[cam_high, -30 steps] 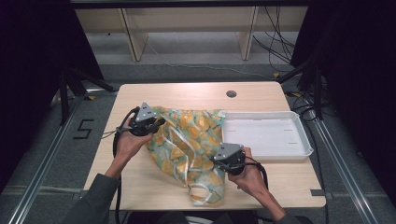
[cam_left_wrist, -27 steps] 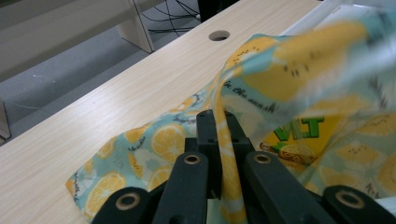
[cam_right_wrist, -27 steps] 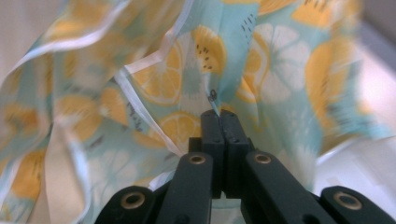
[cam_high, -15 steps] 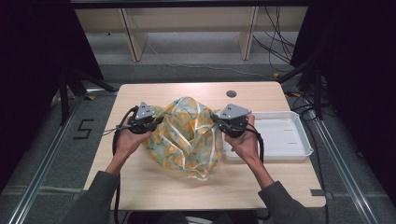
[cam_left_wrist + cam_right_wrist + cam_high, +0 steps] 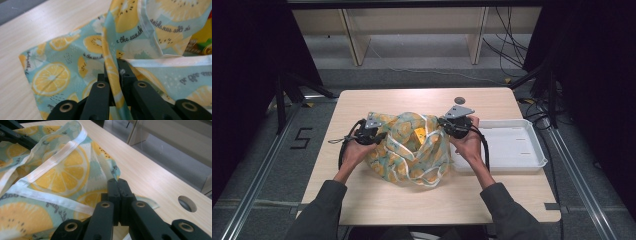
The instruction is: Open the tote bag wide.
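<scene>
While both hand-held grippers pinch its rim, the scene reads as follows.

Bag: a lemon-print cloth bag (image 5: 409, 147) sits mid-desk, mouth up and partly spread, white handles drooping toward the person.
Inside: something yellow (image 5: 418, 133) shows through the mouth; what it is cannot be told.
Left hand-held gripper: the left hand-held gripper (image 5: 373, 136) has its jaws almost together on a fold of cloth at the bag's left edge, seen plainly in the left gripper view (image 5: 115, 72).
Right hand-held gripper: the right hand-held gripper (image 5: 455, 125) has its jaws fully together, nipping the rim at the bag's right edge (image 5: 117, 185).
Key relation: the bag lies between the two grippers, its mouth's long axis running left to right from one grip to the other; each hand is equally close to its own end.
Likely next move: probably pulling the grips apart to widen the mouth.
Tray: a white tray (image 5: 532, 160) lies just right of the bag.
Desk: a pale wooden desk (image 5: 362, 200) with a round hole (image 5: 459, 100) beyond the bag.
</scene>
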`<control>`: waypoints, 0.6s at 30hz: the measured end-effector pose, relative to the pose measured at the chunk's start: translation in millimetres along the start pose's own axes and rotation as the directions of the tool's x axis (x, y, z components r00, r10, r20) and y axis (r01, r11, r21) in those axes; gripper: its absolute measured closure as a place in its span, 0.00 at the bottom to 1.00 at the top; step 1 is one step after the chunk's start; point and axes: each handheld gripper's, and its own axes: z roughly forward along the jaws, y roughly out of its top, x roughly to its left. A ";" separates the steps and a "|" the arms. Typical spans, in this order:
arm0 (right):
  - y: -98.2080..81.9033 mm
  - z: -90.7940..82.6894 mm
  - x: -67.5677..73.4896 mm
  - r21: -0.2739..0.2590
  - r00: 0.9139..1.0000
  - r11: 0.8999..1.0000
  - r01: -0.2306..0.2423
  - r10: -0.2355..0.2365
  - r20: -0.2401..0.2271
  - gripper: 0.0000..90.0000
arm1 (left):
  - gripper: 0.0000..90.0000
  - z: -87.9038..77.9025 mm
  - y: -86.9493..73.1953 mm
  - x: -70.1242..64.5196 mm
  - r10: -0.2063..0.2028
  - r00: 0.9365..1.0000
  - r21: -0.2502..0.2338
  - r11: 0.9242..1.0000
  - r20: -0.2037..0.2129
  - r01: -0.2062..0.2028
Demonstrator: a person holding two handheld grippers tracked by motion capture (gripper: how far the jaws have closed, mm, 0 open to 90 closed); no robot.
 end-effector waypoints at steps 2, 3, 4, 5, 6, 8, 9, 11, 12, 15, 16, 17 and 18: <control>-2.9 3.0 0.2 0.020 1.000 1.000 -0.005 0.005 -0.007 1.00 | 0.92 1.8 -3.4 -0.7 0.007 1.000 0.026 1.000 0.009 -0.008; -4.8 4.3 0.4 0.028 1.000 1.000 -0.010 0.010 -0.011 1.00 | 0.88 1.0 -4.4 -1.3 0.017 0.999 0.045 0.999 0.028 -0.018; -5.7 4.6 0.3 0.028 1.000 1.000 -0.008 0.009 -0.013 1.00 | 0.82 -1.9 -4.0 -2.9 0.029 0.999 0.049 0.998 0.024 -0.030; -6.1 4.5 0.6 0.034 1.000 0.999 -0.010 0.011 -0.013 1.00 | 0.75 -4.7 -3.6 -4.2 0.022 1.000 0.031 0.999 0.015 -0.023; -6.2 4.4 0.6 0.038 1.000 0.999 -0.008 0.009 -0.014 1.00 | 0.69 -12.1 -1.7 -5.6 0.012 1.000 0.012 1.000 -0.008 -0.012; -6.7 4.9 -0.5 0.034 1.000 0.999 -0.008 0.009 -0.015 1.00 | 0.57 -29.4 3.2 -8.0 0.001 1.000 -0.021 1.000 -0.012 -0.002; -7.1 5.0 -1.0 0.034 1.000 0.999 -0.007 0.007 -0.012 1.00 | 0.52 -41.1 7.0 -11.0 0.004 1.000 -0.050 0.999 -0.008 -0.005; -7.8 4.9 -1.0 0.037 1.000 0.999 -0.009 0.009 -0.011 1.00 | 0.48 -58.6 13.3 -15.6 0.025 1.000 -0.071 0.997 -0.012 -0.025; -8.0 5.4 -1.2 0.041 1.000 0.999 -0.012 0.013 -0.014 1.00 | 0.46 -66.8 16.6 -19.8 0.030 1.000 -0.090 0.996 0.001 -0.030; -8.5 5.4 -2.3 0.036 1.000 0.999 -0.018 0.019 -0.021 1.00 | 0.45 -82.5 23.3 -42.0 0.053 0.996 -0.139 0.989 0.066 -0.044; -8.4 4.6 -0.9 0.040 0.999 0.999 -0.034 0.035 -0.023 1.00 | 0.45 -85.4 24.4 -50.6 0.069 0.993 -0.149 0.987 0.097 -0.054; -8.2 4.2 -1.3 0.043 0.999 0.999 -0.027 0.028 -0.019 1.00 | 0.45 -85.9 24.9 -58.7 0.086 0.988 -0.164 0.984 0.129 -0.064; -8.0 4.4 -2.3 0.039 1.000 0.999 -0.023 0.023 -0.019 1.00 | 0.45 -86.0 25.6 -66.6 0.105 0.983 -0.154 0.985 0.153 -0.082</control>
